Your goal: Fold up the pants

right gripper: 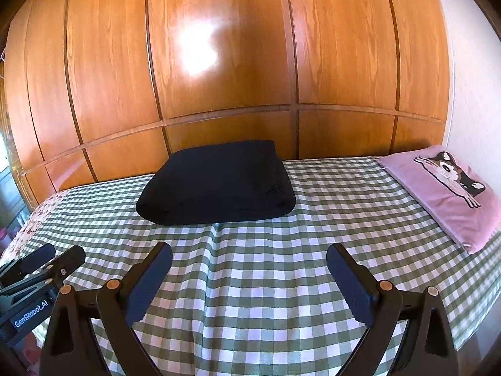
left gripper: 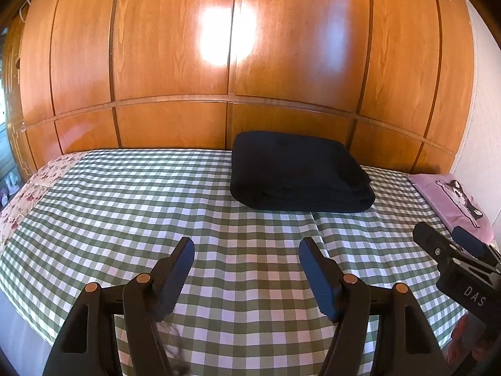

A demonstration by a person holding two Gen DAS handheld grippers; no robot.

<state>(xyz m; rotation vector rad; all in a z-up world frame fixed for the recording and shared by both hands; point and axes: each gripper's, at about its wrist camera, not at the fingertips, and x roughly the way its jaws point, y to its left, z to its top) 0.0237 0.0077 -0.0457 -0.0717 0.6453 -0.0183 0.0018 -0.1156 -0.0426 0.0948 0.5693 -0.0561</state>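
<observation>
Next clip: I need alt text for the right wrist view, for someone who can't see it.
Dark folded pants lie on a green-checked bed before a wooden wardrobe. The right claw hangs open over the sheet near the camera, holding nothing. A pink cat-print pillow sits at right; the left claw shows at the left edge.

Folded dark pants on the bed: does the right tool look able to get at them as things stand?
Probably yes. The right tool is open and points at the pants, with only bare checked bedspread between them. The pink pillow lies off to the side.
</observation>
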